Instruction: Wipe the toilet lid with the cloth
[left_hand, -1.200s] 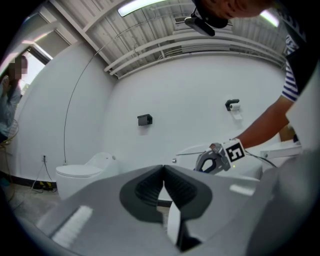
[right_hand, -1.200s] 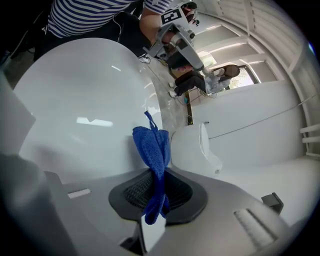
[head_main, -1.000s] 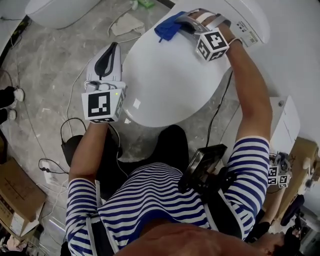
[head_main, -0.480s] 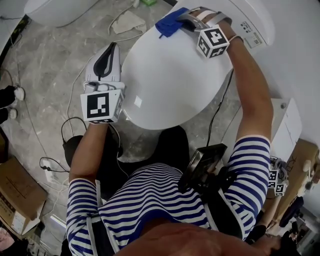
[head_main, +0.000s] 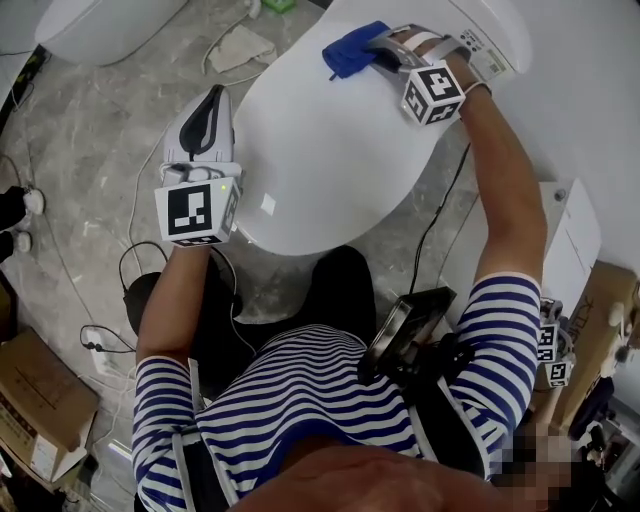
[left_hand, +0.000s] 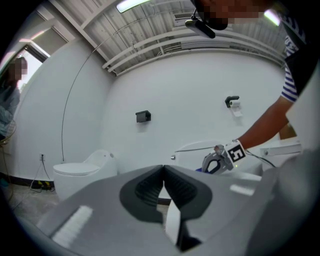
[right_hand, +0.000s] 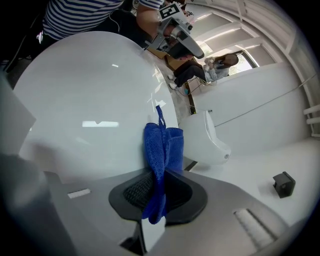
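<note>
The white toilet lid (head_main: 330, 150) lies closed ahead of me in the head view. My right gripper (head_main: 378, 47) is shut on the blue cloth (head_main: 353, 52) and holds it against the lid's far end. In the right gripper view the blue cloth (right_hand: 161, 160) hangs folded between the jaws, pressed on the toilet lid (right_hand: 90, 100). My left gripper (head_main: 207, 120) hovers beside the lid's left edge, over the floor, shut and holding nothing. The left gripper (left_hand: 162, 182) shows its pads closed together in its own view.
A second white toilet (head_main: 90, 25) stands at the far left, with a rag (head_main: 240, 45) on the marble floor (head_main: 90, 130) between the two. Cables (head_main: 130, 270) trail on the floor at left. A cardboard box (head_main: 40, 400) sits at the lower left. A white cabinet (head_main: 570, 250) stands at right.
My right gripper has slid the blue cloth a little to the right along the lid's far end. The left gripper has stayed beside the lid's left edge.
</note>
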